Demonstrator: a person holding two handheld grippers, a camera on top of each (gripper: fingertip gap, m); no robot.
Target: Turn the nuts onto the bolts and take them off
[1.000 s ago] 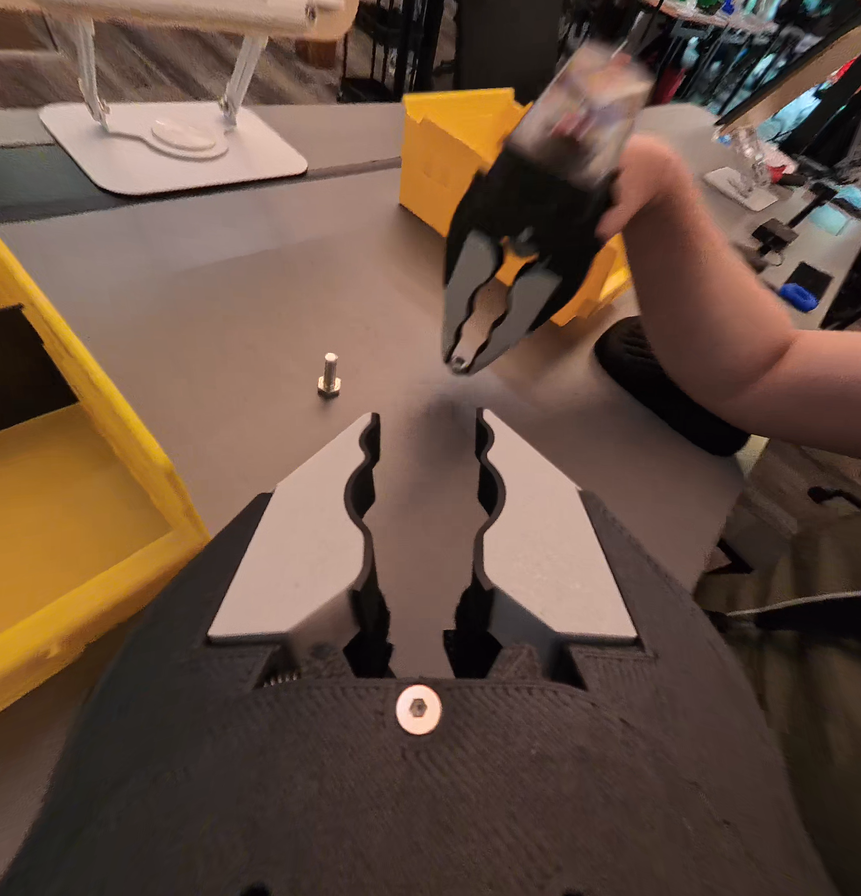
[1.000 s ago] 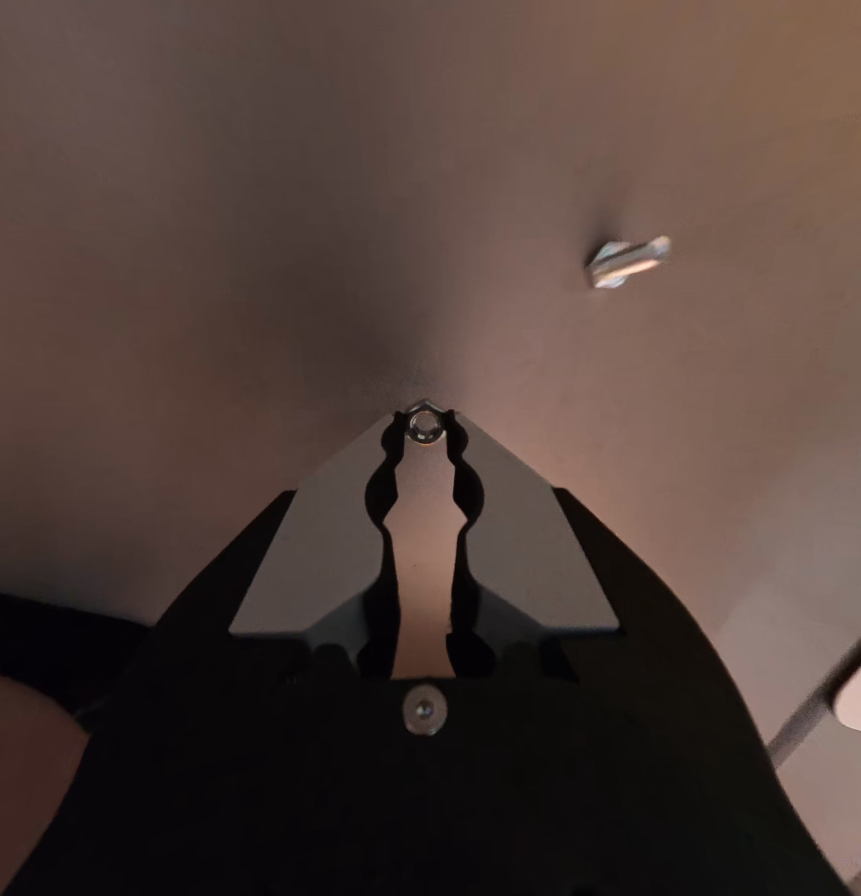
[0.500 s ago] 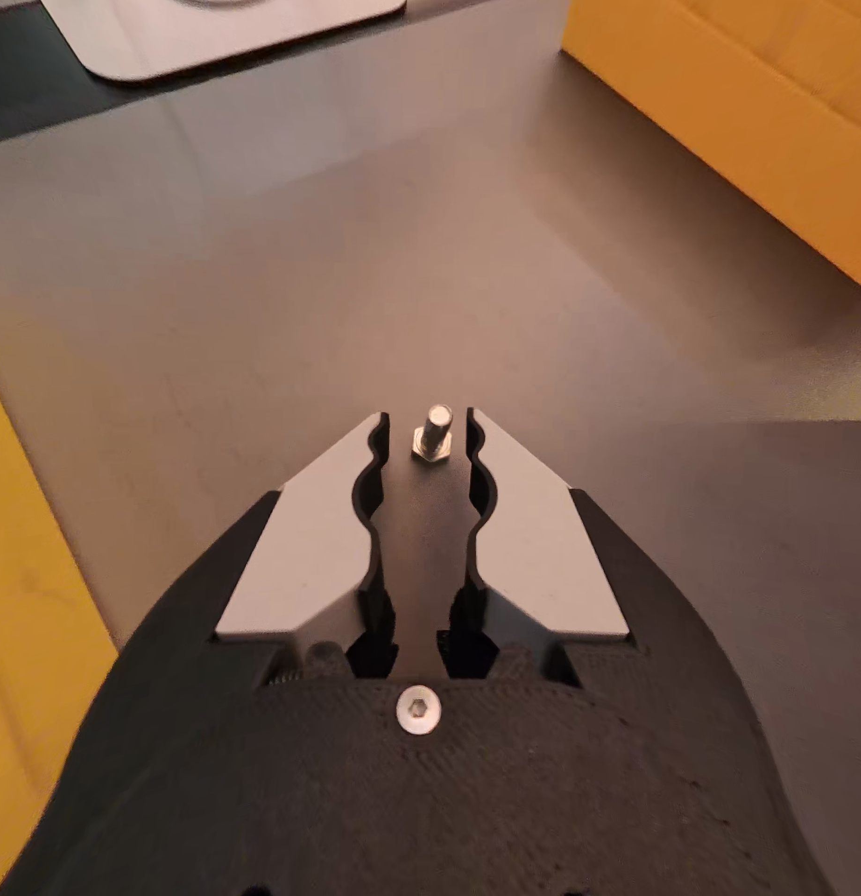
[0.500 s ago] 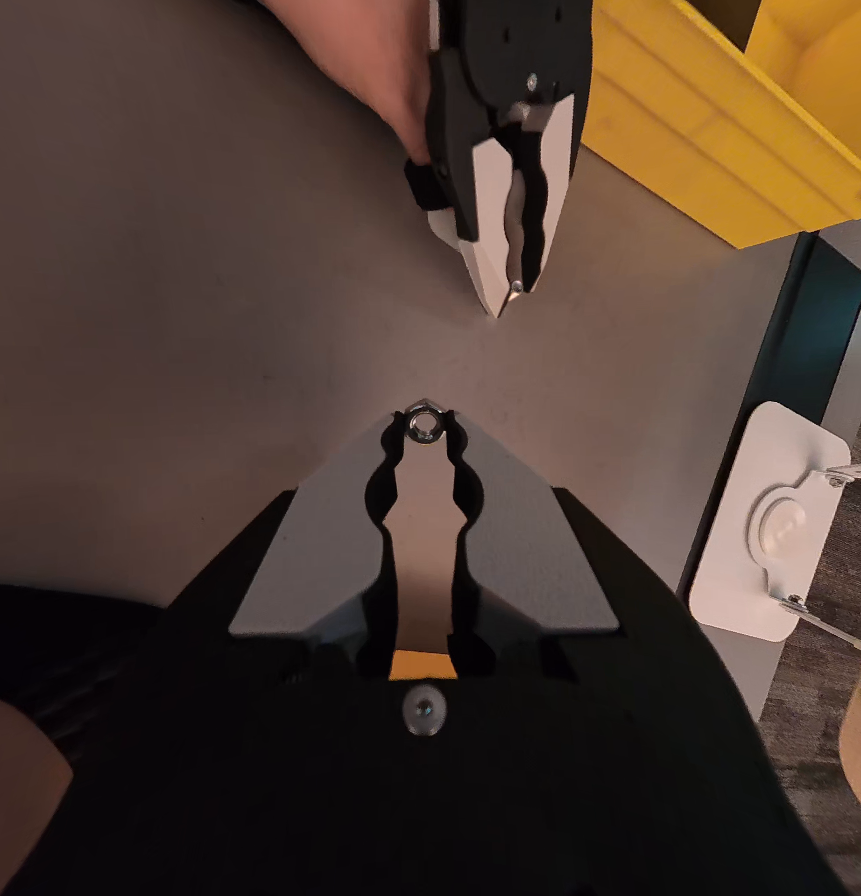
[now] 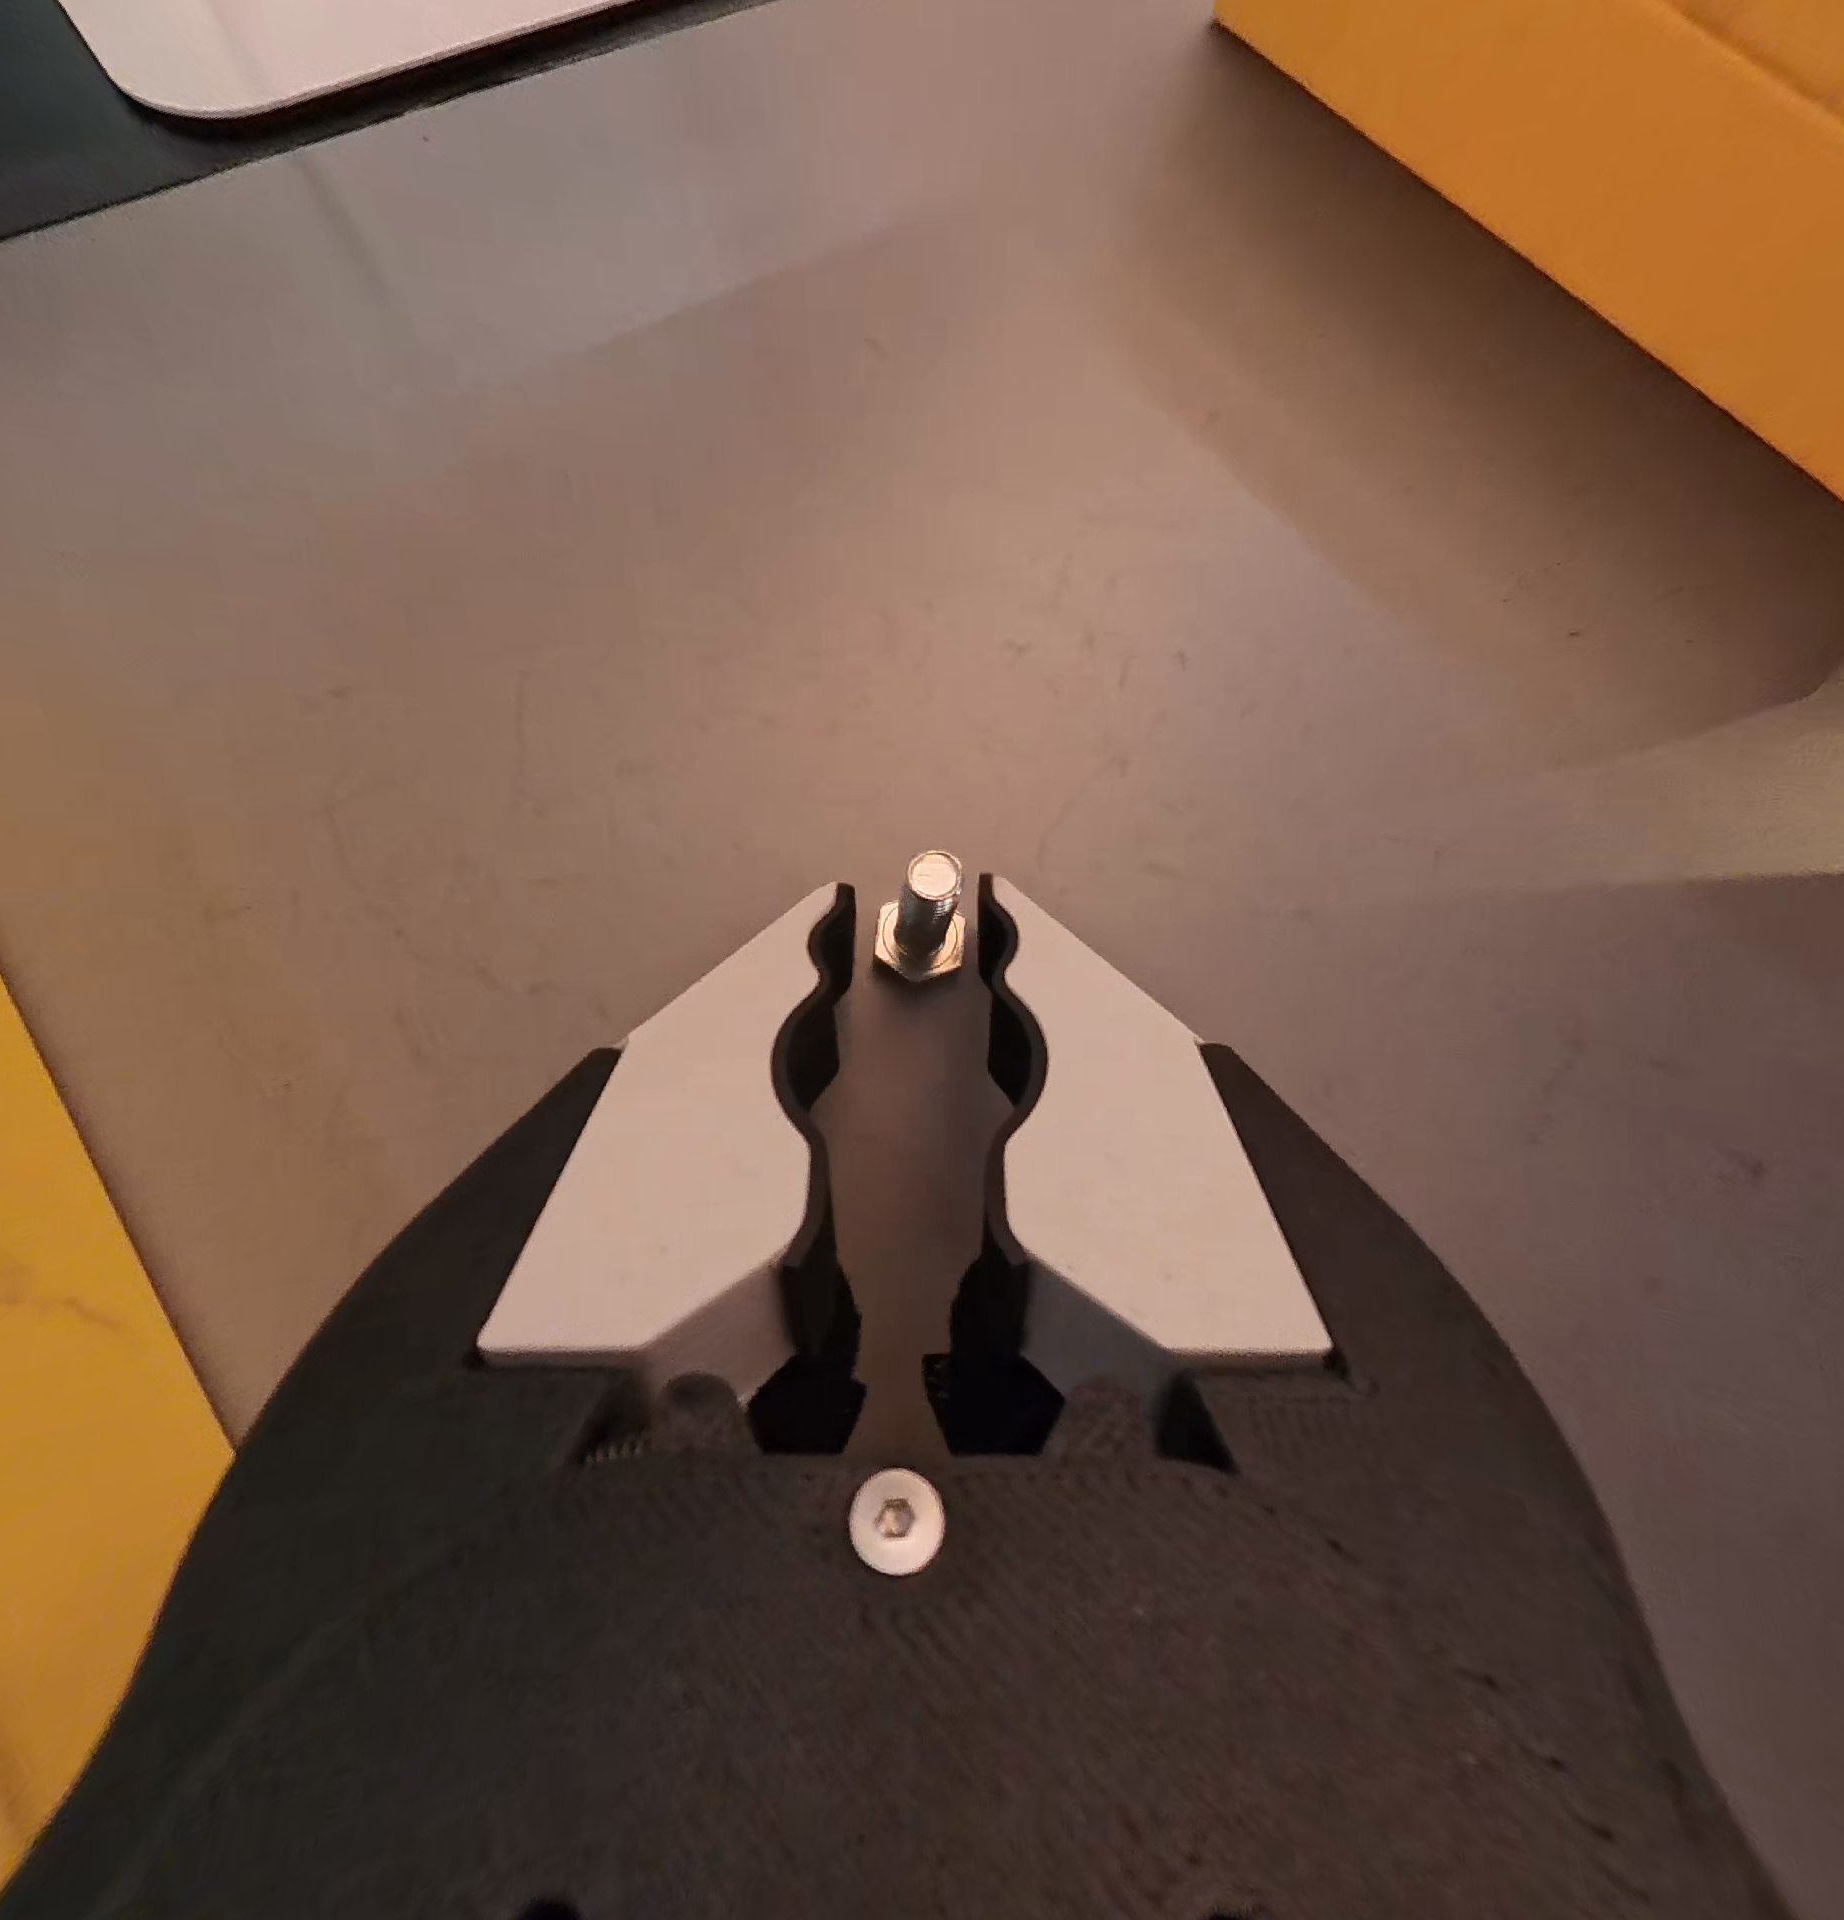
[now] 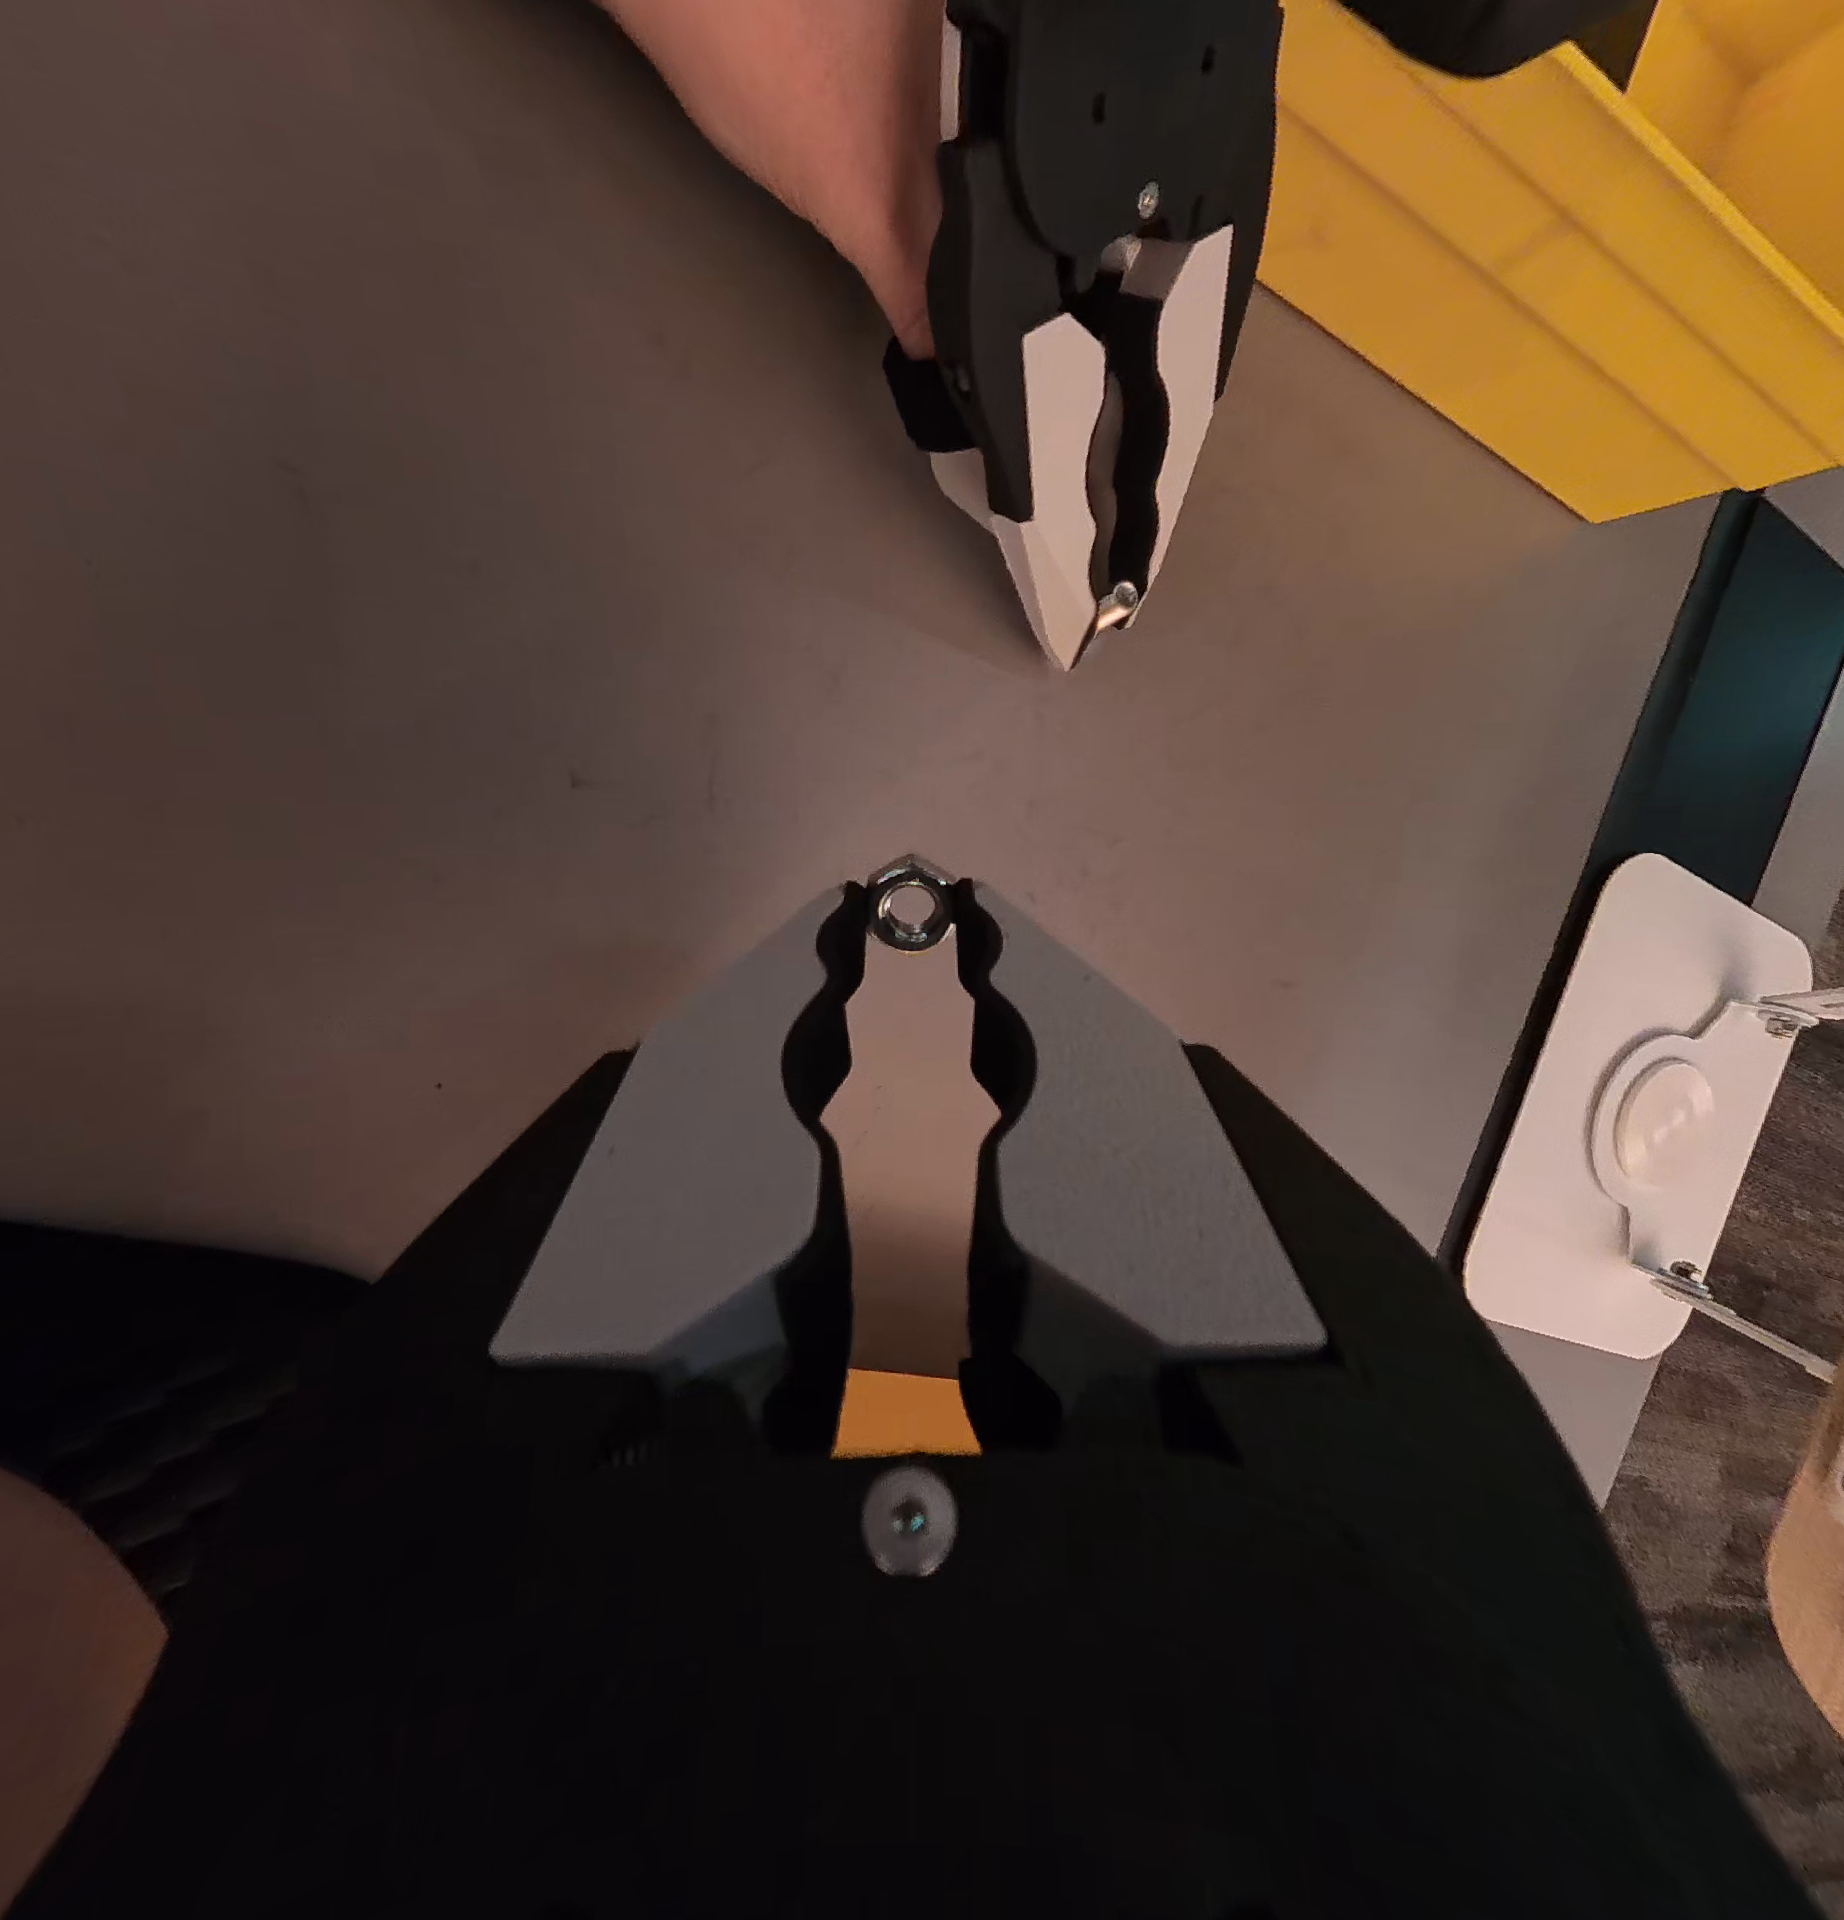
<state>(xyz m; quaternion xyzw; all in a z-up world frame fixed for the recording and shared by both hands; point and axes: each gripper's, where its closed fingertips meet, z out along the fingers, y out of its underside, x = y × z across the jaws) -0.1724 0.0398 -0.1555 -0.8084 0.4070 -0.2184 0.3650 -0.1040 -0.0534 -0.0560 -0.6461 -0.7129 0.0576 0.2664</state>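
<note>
In the left wrist view, the left gripper (image 5: 916,914), black with two flat grey fingers, is down low over the smooth grey table (image 5: 689,623). A small shiny silver bolt (image 5: 920,928) stands up on its six-sided head right between the finger tips. The jaws are only a little apart, with a thin gap on each side of the bolt head, so I cannot tell if they are squeezing it. A yellow plastic bin (image 5: 1583,197) sits far off to the right, and a white flat plate (image 5: 305,52) lies at the top. No writing can be read here. In the right wrist view, the right gripper (image 6: 910,916) pinches a small silver six-sided nut (image 6: 910,921) tight at its finger tips, with the hole facing the camera. Across the table, the left gripper (image 6: 1094,613) points down with the bolt (image 6: 1117,603) at its tips. A second yellow bin (image 6: 1583,301) sits behind it, and the white plate (image 6: 1583,1226) shows at the right edge. No labels can be read.
</note>
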